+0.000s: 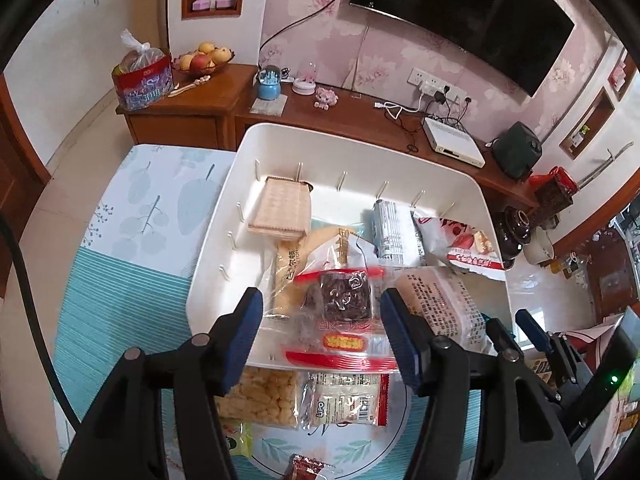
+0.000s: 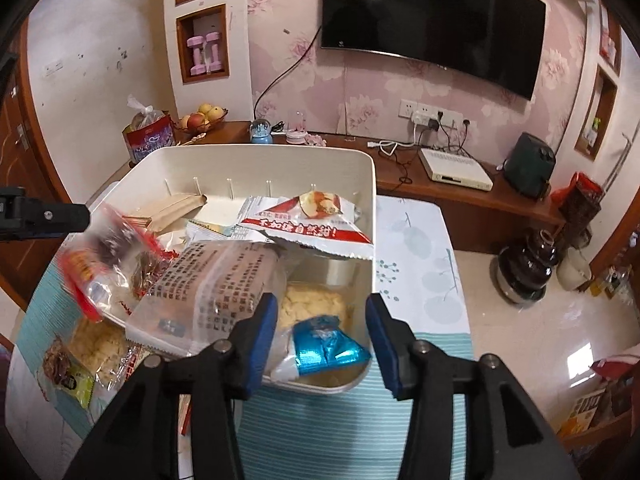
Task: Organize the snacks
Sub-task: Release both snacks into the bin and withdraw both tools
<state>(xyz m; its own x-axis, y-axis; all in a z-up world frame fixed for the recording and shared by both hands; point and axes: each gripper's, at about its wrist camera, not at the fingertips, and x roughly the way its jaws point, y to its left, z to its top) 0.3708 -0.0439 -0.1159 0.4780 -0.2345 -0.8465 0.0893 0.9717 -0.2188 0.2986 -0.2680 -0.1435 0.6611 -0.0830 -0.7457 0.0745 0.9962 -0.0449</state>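
A white bin (image 1: 256,140) (image 2: 372,184) on the table holds several snacks: a wafer pack (image 1: 282,210), a white-and-red apple snack bag (image 1: 456,240) (image 2: 316,224), a clear bag with printed text (image 1: 448,304) (image 2: 216,292) and a blue-wrapped candy (image 2: 326,350). My left gripper (image 1: 322,336) is open above the bin's near edge; a clear red-trimmed bag with a dark cake (image 1: 344,308) (image 2: 100,264) lies loose between its fingers, blurred in the right wrist view. My right gripper (image 2: 322,340) is open and empty over the bin's near right corner.
More snack packs (image 1: 304,398) (image 2: 92,352) lie on a plate on the table in front of the bin. A wooden TV cabinet (image 1: 360,120) with a router, fruit bowl and trinkets stands behind. The right gripper (image 1: 516,332) shows at the bin's right side.
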